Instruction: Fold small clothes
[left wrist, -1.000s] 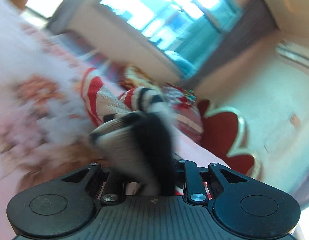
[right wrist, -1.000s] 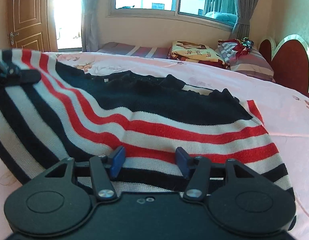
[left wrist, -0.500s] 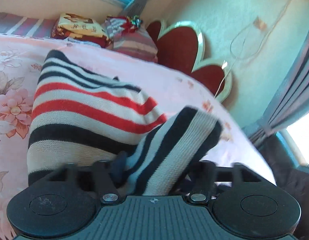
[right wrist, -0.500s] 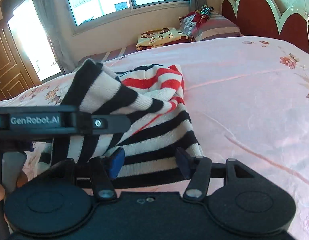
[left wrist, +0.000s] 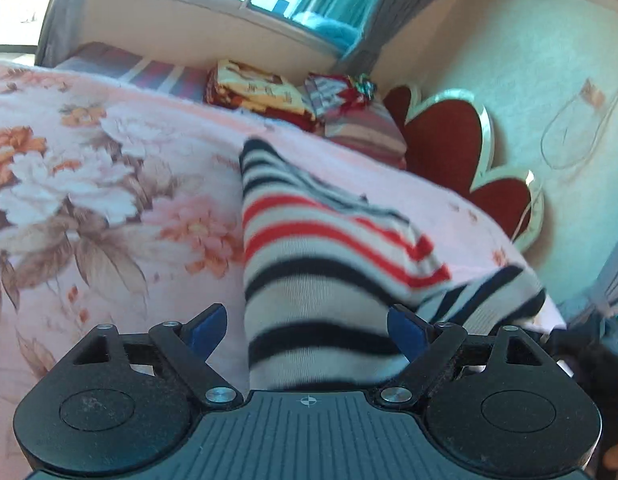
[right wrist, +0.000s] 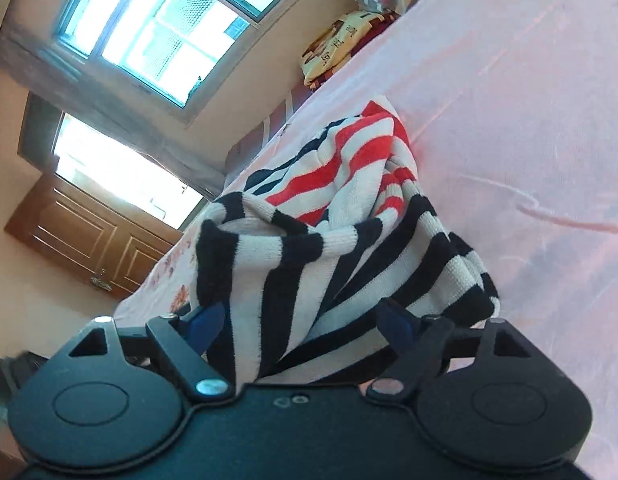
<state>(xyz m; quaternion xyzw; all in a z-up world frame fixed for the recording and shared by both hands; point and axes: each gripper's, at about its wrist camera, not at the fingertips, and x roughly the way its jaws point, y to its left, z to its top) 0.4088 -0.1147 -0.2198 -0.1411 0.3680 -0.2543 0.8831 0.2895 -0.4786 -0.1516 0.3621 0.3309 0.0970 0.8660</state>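
On the bed: a striped knit sweater (left wrist: 321,264) lay bunched on the pink floral bedspread (left wrist: 109,200), white with black bands at its near end and red bands farther off.
Sweater, left wrist view: the near end ran down between the two blue-tipped fingers, and a second striped fold stuck out to the right, toward the bed's edge.
Sweater, right wrist view: the sweater (right wrist: 349,240) sat in a loose heap, a black-and-white fold draped over the near left part, red stripes on the far part.
Left gripper (left wrist: 309,326): fingers spread wide, one on each side of the cloth, neither blue tip pressing into it.
Right gripper (right wrist: 301,322): fingers spread, the knit lying between them; the left tip sat just against the fold's edge, the right tip near the heap's near edge.
Far end of bed: a printed yellow-and-red pillow (left wrist: 261,92) and a striped pillow (left wrist: 361,128) lay side by side.
Right of the pillows: a dark red heart-shaped headboard (left wrist: 449,140) stood against the wall.
Far wall: a window (right wrist: 161,28) with grey curtains, and a wooden door (right wrist: 81,236) to its left in the right wrist view.
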